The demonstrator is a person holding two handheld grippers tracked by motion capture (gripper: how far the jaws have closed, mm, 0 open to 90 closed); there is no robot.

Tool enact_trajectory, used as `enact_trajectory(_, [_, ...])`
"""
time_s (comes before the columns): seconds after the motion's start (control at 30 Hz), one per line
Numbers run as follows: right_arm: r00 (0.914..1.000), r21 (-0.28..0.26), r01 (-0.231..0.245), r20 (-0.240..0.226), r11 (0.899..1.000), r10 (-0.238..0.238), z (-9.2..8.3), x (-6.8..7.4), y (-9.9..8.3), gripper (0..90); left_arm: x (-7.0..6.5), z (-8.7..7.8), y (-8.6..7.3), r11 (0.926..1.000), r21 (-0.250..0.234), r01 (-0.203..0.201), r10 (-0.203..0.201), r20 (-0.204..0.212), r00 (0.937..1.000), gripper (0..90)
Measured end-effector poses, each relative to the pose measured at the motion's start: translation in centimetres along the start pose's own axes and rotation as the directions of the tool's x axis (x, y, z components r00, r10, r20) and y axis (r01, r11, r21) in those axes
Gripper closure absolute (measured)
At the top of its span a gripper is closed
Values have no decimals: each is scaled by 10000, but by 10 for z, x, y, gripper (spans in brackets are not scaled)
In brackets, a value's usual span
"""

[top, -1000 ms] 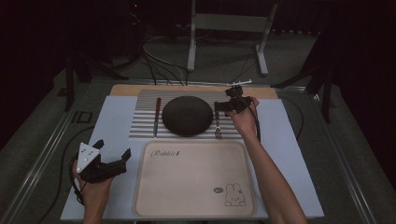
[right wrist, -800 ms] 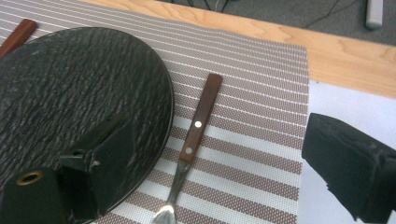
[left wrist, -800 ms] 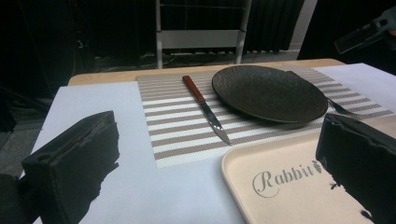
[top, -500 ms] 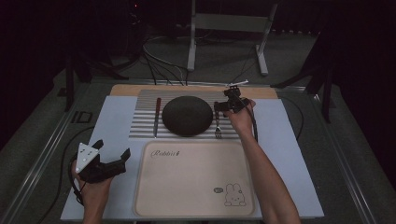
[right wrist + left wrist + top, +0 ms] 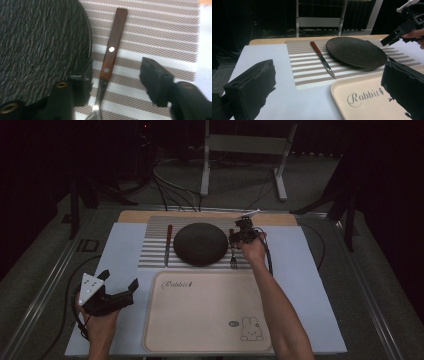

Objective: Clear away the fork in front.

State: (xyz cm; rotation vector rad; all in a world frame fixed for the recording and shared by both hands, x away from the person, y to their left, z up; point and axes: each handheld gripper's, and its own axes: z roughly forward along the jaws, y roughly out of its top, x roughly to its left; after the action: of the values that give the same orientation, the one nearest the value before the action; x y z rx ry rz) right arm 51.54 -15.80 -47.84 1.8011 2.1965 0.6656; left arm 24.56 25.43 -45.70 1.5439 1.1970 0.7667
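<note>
Since the earlier frame the right tool [image 5: 243, 234] has descended slightly over the fork [image 5: 109, 62]; the left tool [image 5: 114, 294] has barely shifted, resting at 8 o'clock on the tabletop [image 5: 120, 255], jaws apart and empty. Right jaws stand apart, straddling the fork's wooden handle. Fork lies on the striped mat [image 5: 155, 255] at 3 o'clock of the dark plate [image 5: 200, 244]. Judged light, rigid, low-lying; the riveted handle offers the best hold, the metal neck being slippery.

The cream tray [image 5: 372, 100] carries the word "Rabbit" in script, its last letters seemingly partly hidden in the left gripper view.
</note>
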Motion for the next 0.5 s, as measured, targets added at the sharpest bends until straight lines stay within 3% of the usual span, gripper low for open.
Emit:
enact_trajectory(0.13, [10000,123,-54,-77,9999,55,5,2,-1,531,0,0,0,10000,-3,15,-15,2,10000,0])
enact_trajectory(0.2, [10000,313,-12,-26,9995,13,10,5,-2,603,0,0,0,10000,1,18,-18,6,10000,0])
enact_trajectory(0.5, [9990,488,132,430,9987,-153,22,12,-4,705,1,-1,0,10000,-36,64,-65,-16,10000,0])
